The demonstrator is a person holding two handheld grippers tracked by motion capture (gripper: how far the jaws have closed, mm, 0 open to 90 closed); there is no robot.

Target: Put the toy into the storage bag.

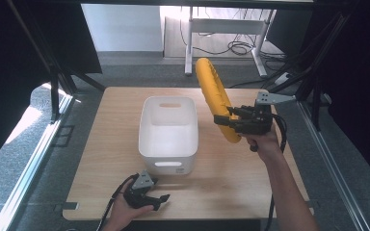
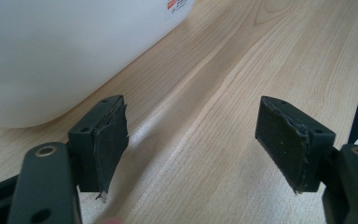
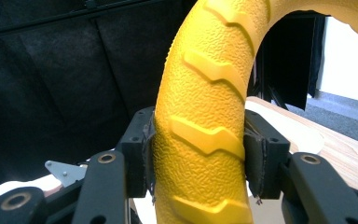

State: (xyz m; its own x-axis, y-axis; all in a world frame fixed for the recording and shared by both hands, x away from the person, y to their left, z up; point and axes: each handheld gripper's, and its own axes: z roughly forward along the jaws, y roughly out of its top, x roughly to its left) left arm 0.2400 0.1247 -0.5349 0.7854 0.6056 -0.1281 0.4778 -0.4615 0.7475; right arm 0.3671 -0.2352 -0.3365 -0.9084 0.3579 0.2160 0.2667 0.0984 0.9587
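While the yellow rubber ring with raised tread ribs (image 1: 215, 102) hangs in the air to the right of the white plastic storage bin (image 1: 168, 132), the job looks to be about halfway along: the ring is lifted clear of the light wooden bench (image 1: 231, 178), but it has not yet gone into the bin, which stands empty in the middle of the bench. What is left, by my reading, is to carry the ring leftward over the bin's rim and let it go inside.

The right claw (image 1: 227, 122) is clamped on the ring's lower part, its two black pads pressed flat against either side of the tube, as the right gripper view shows (image 3: 200, 140). The left claw (image 1: 158, 198) rests low at the near edge of the bench, just in front of the bin, its jaws spread wide with nothing between them.

The ring itself is a thick, curved tube, bright yellow, with a pebbled skin and chunky chevron ribs like a tyre's. It stands tilted, upper end leaning away to the left.
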